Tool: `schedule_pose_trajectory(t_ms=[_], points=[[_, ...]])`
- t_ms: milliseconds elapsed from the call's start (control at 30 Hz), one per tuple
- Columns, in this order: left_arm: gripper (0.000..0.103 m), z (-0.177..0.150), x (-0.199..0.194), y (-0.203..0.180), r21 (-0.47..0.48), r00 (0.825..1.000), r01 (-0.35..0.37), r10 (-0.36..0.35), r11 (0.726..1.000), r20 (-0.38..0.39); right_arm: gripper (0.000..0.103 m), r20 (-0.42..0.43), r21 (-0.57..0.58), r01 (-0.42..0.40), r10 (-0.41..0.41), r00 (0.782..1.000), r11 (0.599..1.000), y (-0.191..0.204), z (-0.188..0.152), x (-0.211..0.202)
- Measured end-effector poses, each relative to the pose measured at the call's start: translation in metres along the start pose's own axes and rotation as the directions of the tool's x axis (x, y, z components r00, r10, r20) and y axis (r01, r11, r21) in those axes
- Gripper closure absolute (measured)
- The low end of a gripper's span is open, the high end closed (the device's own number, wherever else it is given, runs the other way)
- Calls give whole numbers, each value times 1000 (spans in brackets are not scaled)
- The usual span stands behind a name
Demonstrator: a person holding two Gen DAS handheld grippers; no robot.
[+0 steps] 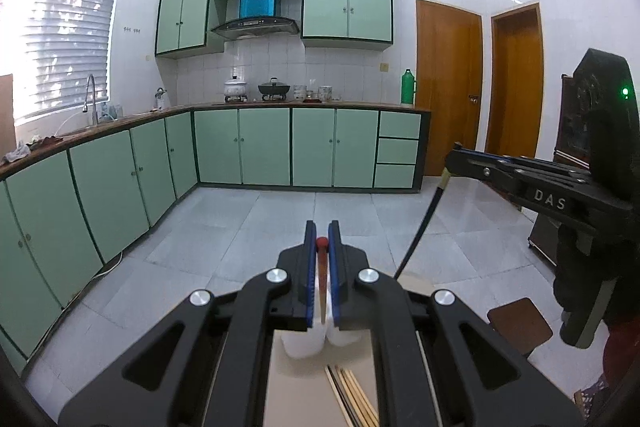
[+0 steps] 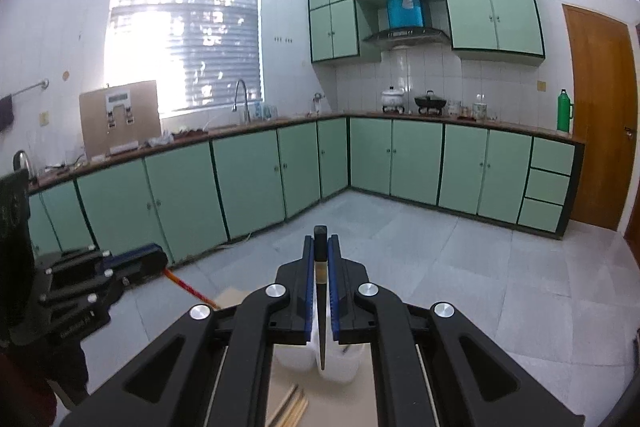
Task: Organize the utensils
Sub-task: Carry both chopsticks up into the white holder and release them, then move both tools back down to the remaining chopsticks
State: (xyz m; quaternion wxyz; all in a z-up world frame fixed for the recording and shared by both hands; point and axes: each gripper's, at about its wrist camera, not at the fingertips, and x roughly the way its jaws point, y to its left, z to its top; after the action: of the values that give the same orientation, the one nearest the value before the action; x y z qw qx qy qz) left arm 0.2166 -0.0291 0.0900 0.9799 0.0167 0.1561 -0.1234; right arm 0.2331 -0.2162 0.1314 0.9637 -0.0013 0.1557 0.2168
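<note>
Left gripper (image 1: 322, 241) jaws pinch a red-tipped chopstick (image 1: 321, 267); right gripper (image 2: 321, 251) jaws — a black one (image 2: 321, 287) — above white cups (image 2: 340, 363).

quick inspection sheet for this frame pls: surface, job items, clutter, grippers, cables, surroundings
Surface: light tabletop, mostly hidden by the grippers.
Job's things: two white cups side by side; loose chopsticks lying flat; red-tipped chopstick and black chopstick held above the cups.
Clutter: nothing seen.
Grippers: left gripper shut on the red-tipped chopstick; right gripper shut on the black chopstick.
Cables: white cord on the floor by the cabinets.
Surroundings: kitchen, green cabinets, brown stool, wooden doors.
</note>
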Motion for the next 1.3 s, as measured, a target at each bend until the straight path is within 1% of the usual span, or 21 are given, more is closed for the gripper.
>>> schedule_pose_trajectory(t_ms=[67, 100, 167, 200, 333, 433, 533, 667, 800, 900, 933, 1000, 1033, 1067, 1133, 1200, 1267, 1300], points=[[98, 5, 11, 0, 3, 1000, 1, -1, 1000, -6, 97, 9, 5, 7, -7, 1000, 1000, -3, 4, 11], [98, 7, 17, 1, -9, 1000, 14, -14, 1000, -16, 97, 8, 7, 13, -14, 1000, 1000, -5, 5, 18], [98, 9, 20, 4, -30, 999, 34, -34, 999, -23, 97, 0, 11, 25, -24, 1000, 1000, -9, 6, 31], [98, 12, 17, 5, -39, 999, 47, -48, 998, -10, 97, -5, 10, 29, -29, 1000, 1000, -10, 4, 36], [98, 18, 12, 6, -21, 999, 35, -34, 999, 42, 97, -39, 15, 44, -43, 998, 999, -17, -5, 59], [98, 19, 24, 9, -30, 999, 31, -30, 999, 41, 97, -63, 35, 42, -39, 997, 999, -22, -14, 74], [98, 19, 37, 11, -42, 999, 32, -30, 999, 31, 97, -84, 24, 48, -46, 995, 999, -19, -22, 84], [98, 9, 59, 10, -20, 1000, 4, -5, 1000, -15, 97, -126, -1, 53, -53, 991, 999, -14, -36, 99], [97, -12, 90, 16, -21, 994, -14, 11, 1000, -108, 96, -174, 2, 54, -53, 983, 999, -13, -50, 108], [96, -25, 97, 23, -31, 990, -23, 18, 999, -140, 90, -178, -3, 63, -63, 982, 998, -15, -58, 105], [93, -28, 97, 25, -35, 989, -26, 21, 999, -146, 84, -175, -3, 69, -69, 982, 998, -16, -59, 104], [87, -31, 95, 29, -44, 989, -29, 22, 999, -149, 75, -167, 2, 85, -83, 982, 996, -19, -63, 95], [82, -34, 92, 31, -46, 989, -31, 24, 998, -147, 71, -163, 4, 90, -88, 983, 996, -19, -64, 92], [76, -36, 89, 32, -48, 989, -35, 27, 998, -144, 68, -155, 7, 95, -93, 984, 995, -20, -66, 86], [69, -41, 79, 34, -49, 990, -41, 34, 998, -138, 54, -138, 14, 114, -111, 984, 993, -21, -71, 72], [66, -45, 74, 33, -48, 990, -43, 36, 998, -137, 48, -125, 10, 127, -124, 984, 992, -20, -78, 59], [59, -53, 62, 33, -51, 990, -50, 43, 997, -133, 43, -119, 5, 131, -130, 984, 991, -16, -88, 45], [57, -57, 57, 32, -52, 990, -53, 46, 997, -130, 39, -118, 7, 133, -131, 984, 991, -14, -95, 37]])
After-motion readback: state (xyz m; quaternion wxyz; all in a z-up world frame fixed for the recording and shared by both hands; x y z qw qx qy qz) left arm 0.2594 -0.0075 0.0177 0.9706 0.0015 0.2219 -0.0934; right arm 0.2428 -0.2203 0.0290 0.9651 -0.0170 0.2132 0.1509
